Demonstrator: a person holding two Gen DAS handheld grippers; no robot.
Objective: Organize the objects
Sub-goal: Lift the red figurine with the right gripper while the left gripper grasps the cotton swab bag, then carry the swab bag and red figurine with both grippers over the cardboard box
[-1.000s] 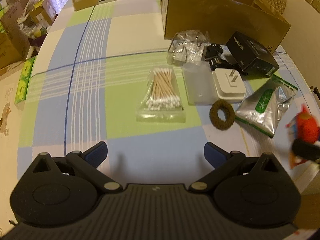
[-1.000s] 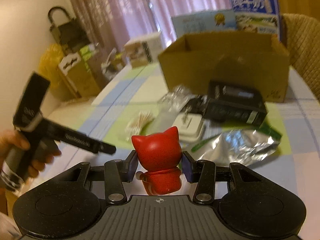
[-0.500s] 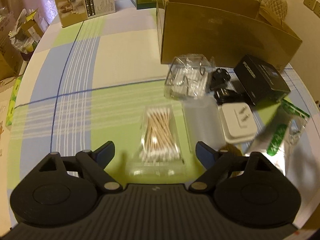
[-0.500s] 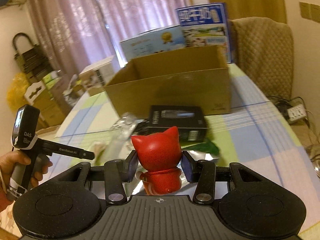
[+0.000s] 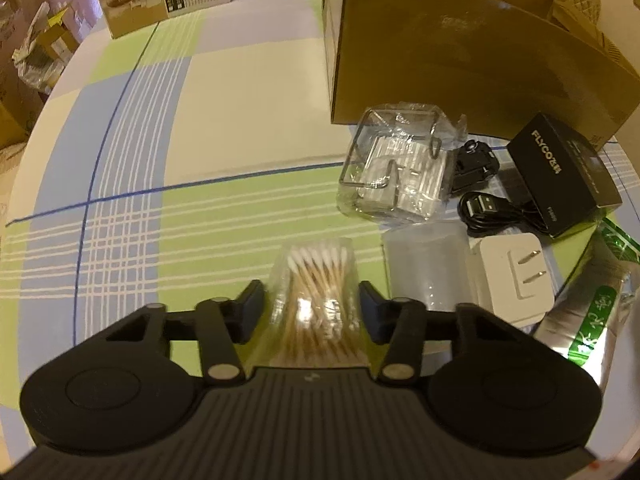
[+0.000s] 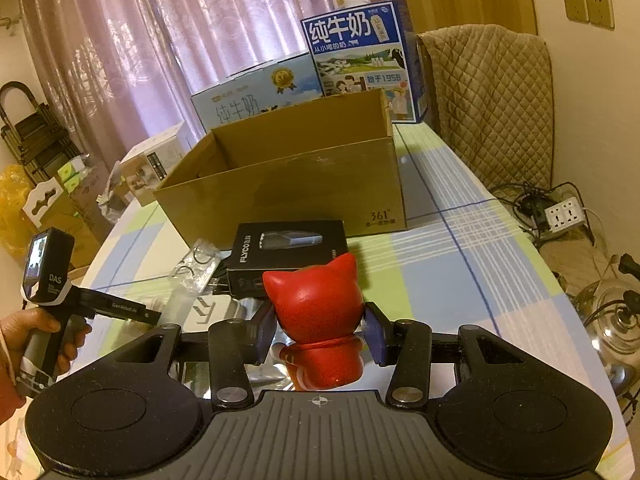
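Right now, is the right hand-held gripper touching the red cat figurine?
Touching: the right wrist view shows the right hand-held gripper with both pads pressed against the red cat figurine.

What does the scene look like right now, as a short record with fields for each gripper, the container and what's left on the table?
left gripper: fingers closing around the bag of cotton swabs, which lies on the tablecloth
right gripper: shut on the red cat figurine, held above the table
container: open cardboard box; what its floor holds is out of view
loose items: black FLYCO box, white plug adapter, black USB cable, wire rack in plastic, foil pouch
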